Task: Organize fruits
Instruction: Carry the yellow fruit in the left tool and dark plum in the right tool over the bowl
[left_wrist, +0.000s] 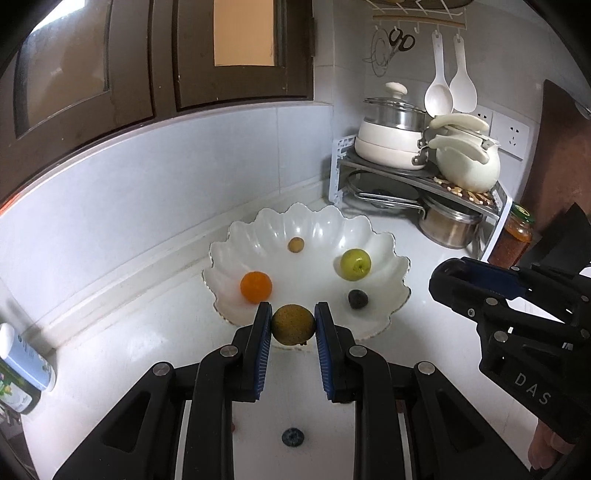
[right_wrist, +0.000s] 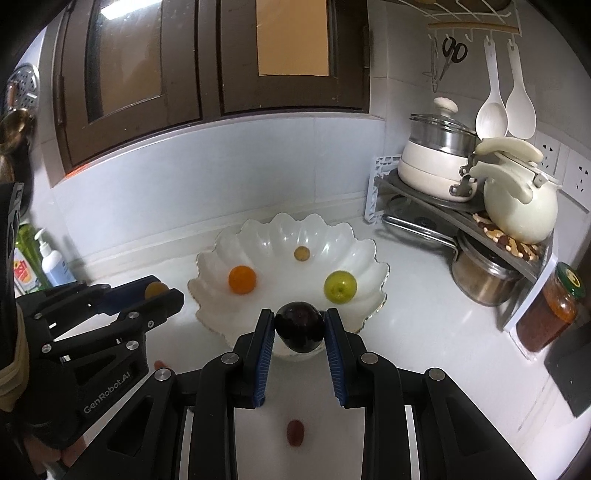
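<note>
Two tongs in play. Left tongs (left_wrist: 293, 325) pinching speckled yellow-brown fruit (left_wrist: 293, 324) over near rim of scalloped white bowl (left_wrist: 258, 225). Right tongs (right_wrist: 300, 328) pinching dark plum (right_wrist: 300, 326), also at near rim. Ahead of both, inside bowl: orange (left_wrist: 256, 287), green apple (left_wrist: 355, 264), small tan fruit (left_wrist: 296, 244). Blueberry (left_wrist: 293, 436) on white worktop (left_wrist: 129, 332) below left tongs; small red fruit (right_wrist: 295, 431) below right tongs. Far right: corner rack (right_wrist: 424, 192) with pots, kettle (right_wrist: 521, 206), jar (right_wrist: 550, 310). White tiled wall, dark wood cabinets (right_wrist: 221, 66) above.
</note>
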